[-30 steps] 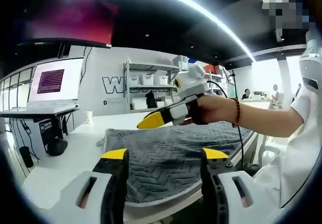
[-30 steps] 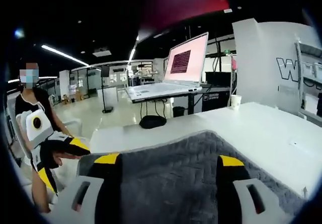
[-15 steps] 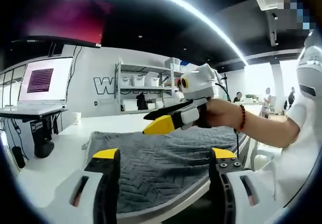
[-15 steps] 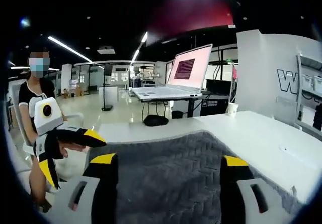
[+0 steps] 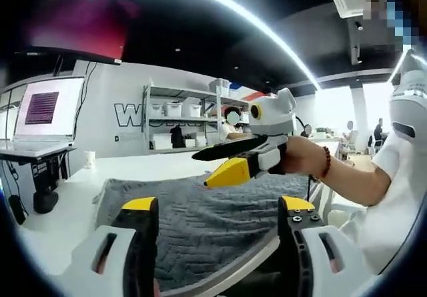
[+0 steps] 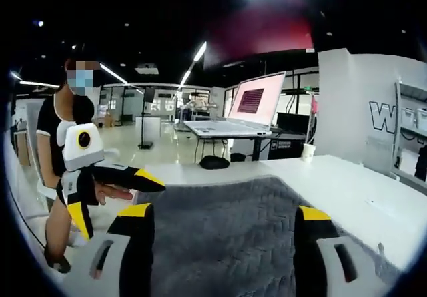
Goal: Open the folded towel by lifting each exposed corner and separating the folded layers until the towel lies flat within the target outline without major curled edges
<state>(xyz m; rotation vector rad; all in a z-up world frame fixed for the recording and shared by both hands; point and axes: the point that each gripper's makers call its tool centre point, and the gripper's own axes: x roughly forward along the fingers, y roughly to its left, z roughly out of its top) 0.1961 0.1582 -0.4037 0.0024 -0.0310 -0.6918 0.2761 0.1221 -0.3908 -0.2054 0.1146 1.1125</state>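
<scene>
Grey towel [image 5: 200, 210] flat on white table [image 6: 360, 183], long axis unclear, both grippers' jaws spread wide, empty.

A white table [image 6: 373, 197] spans the lower frame, a paper cup [image 6: 307, 151] near its far edge; an open laptop [image 6: 233, 113] stands centre frame, and shelving with white bins [image 5: 180, 120] sits mid-left against the lettered wall [image 5: 130, 115]

Bright strip lights [image 5: 267, 23] overhead bend into arcs as my fisheye warps the edges. The ceiling around them stays dim, with a red-tinted patch beneath. Far beyond the towel [image 5: 200, 210], windows blow out white. The towel's weave reads sharp, evenly lit, while my jaws look soft.
</scene>
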